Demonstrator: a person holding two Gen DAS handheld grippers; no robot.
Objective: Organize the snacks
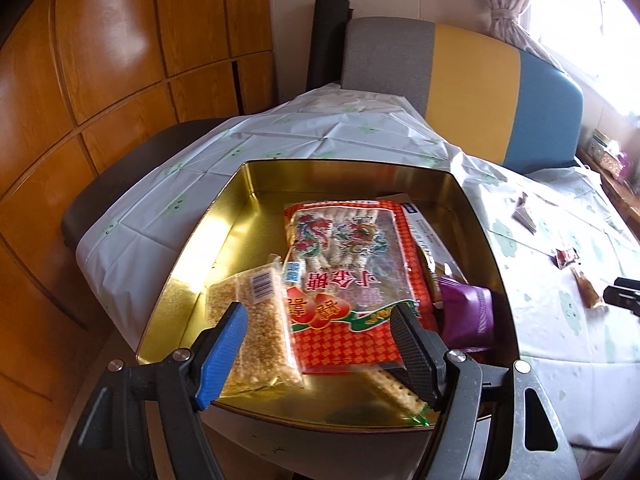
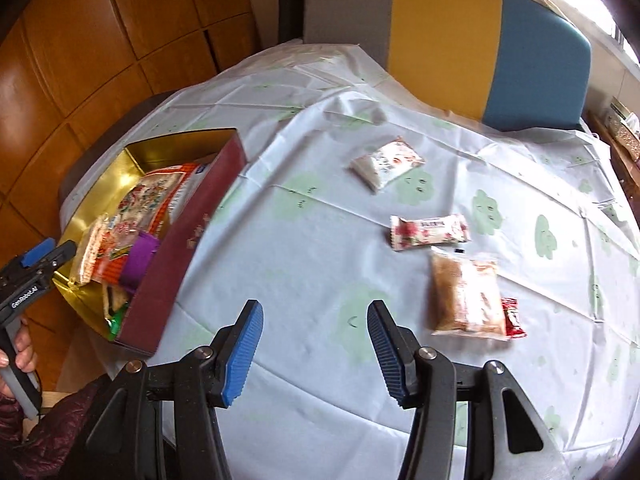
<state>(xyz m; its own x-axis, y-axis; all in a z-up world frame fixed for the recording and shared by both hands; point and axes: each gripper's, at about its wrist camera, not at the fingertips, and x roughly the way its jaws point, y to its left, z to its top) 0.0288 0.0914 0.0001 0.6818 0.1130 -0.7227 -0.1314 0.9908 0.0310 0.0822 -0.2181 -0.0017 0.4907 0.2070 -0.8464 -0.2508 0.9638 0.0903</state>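
Note:
A gold-lined tin box [image 1: 224, 216] with dark red outer walls [image 2: 192, 248] sits at the table's left edge. In it lie a large red candy bag [image 1: 352, 272], a clear pack of puffed grain bars [image 1: 256, 328], a purple packet [image 1: 468, 316] and a cracker pack [image 1: 396, 392]. My left gripper [image 1: 320, 320] is open and empty, held just above the box's near side; it also shows in the right wrist view [image 2: 52, 256]. My right gripper [image 2: 316, 320] is open and empty over bare tablecloth. To its right lie a brown snack pack [image 2: 468, 296], a small red packet [image 2: 514, 318], a pink-white bar [image 2: 428, 232] and a white packet [image 2: 386, 162].
The table wears a white cloth with green flowers [image 2: 304, 240]. A grey, yellow and blue chair [image 2: 448, 36] stands at the far side. Wooden cabinets [image 1: 100, 80] stand on the left. A dark chair seat [image 1: 132, 176] sits beside the table's left corner.

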